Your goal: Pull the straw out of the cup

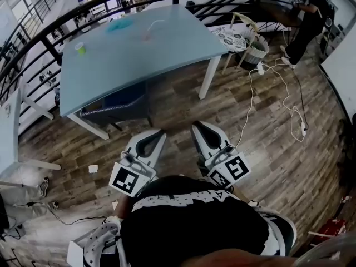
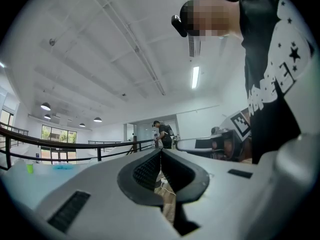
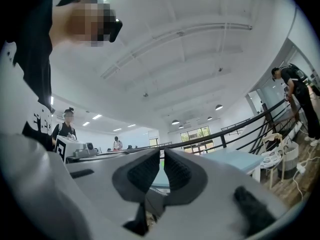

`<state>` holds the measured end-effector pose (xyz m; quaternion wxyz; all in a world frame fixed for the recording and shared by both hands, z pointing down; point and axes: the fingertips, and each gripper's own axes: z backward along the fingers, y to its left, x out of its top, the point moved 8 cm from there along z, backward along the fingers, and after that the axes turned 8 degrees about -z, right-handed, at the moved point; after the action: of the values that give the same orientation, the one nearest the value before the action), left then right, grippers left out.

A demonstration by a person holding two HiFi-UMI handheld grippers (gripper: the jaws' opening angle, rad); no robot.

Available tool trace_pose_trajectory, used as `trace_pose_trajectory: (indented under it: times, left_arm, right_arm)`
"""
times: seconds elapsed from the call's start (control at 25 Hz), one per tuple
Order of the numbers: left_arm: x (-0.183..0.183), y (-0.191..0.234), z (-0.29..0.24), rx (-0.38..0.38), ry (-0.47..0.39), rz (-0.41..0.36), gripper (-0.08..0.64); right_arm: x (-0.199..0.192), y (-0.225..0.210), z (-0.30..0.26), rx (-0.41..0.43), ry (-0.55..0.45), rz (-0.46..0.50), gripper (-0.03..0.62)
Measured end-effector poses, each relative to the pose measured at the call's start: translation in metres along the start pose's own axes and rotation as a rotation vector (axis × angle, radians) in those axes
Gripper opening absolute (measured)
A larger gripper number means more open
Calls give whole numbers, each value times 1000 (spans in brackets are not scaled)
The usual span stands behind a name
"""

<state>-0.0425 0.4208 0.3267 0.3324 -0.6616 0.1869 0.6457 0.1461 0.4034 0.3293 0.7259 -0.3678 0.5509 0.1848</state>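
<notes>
A clear cup [image 1: 147, 36] with a pale straw [image 1: 155, 24] leaning out of it stands toward the far side of the light blue table [image 1: 167, 52]. Both grippers are held low against my body, well short of the table and over the wooden floor. My left gripper [image 1: 158, 133] has its tips pressed together with nothing in them; in its own view the left gripper [image 2: 161, 152] points past the table's side. My right gripper [image 1: 198, 127] is also shut and empty, and the right gripper view [image 3: 162, 153] shows the table [image 3: 235, 159] beyond it. Neither gripper view shows the cup.
A small green cup [image 1: 80, 48] and a blue object [image 1: 118, 25] also sit on the table. A dark blue chair [image 1: 119, 105] is tucked under its near edge. White cables [image 1: 278, 93] trail over the floor at right. A black railing [image 1: 67, 21] runs behind; a person [image 1: 308, 15] stands far right.
</notes>
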Motion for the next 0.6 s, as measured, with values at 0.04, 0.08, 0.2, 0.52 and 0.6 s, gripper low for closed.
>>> trace_pose_trajectory:
  times: [0.04,0.08,0.2,0.52,0.6]
  left_arm:
    - [0,-3,-3,1,5,-4,14]
    - [0,-6,-5,1,11,-4,14]
    - [0,-14,-12,5,23,3,14]
    - [0,-17,-17,40,45,52,14]
    - [-3,-16,-20,42,57,66,14]
  right_arm:
    - [1,-3,3,0,-1,-1,29]
    - [1,-6,6,0,-3,-3,29]
    - [-1,-18,17,6,-3,-5,29]
    - [-5,-32,25,26,8,-19,29]
    - [-3,-34,25,32,4,-28,29]
